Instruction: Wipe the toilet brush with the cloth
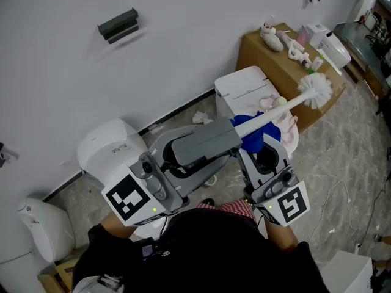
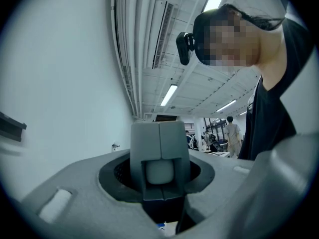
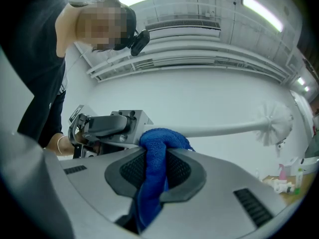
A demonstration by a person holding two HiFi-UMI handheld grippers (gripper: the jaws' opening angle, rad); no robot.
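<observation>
The white toilet brush [image 1: 315,90] is held out level over the floor, bristle head at the far right. Its shaft [image 3: 219,130] runs back into my left gripper [image 1: 231,134], which is shut on the handle. The handle's rounded white end [image 2: 159,172] shows between the grey pads of the left gripper [image 2: 159,138]. A blue cloth [image 1: 253,138] is clamped in my right gripper [image 1: 259,144] and lies folded over the shaft right next to the left gripper's tips. In the right gripper view the blue cloth [image 3: 158,151] bulges out of the right gripper [image 3: 155,158], touching the shaft, with the brush head [image 3: 276,121] beyond.
A white toilet tank [image 1: 111,144] stands by the wall at the left, and a white cistern [image 1: 243,89] with pink rags behind the brush. A cardboard box [image 1: 282,66] carries bottles. On the wall hangs a black holder [image 1: 118,24]. A white bin [image 1: 38,226] sits lower left.
</observation>
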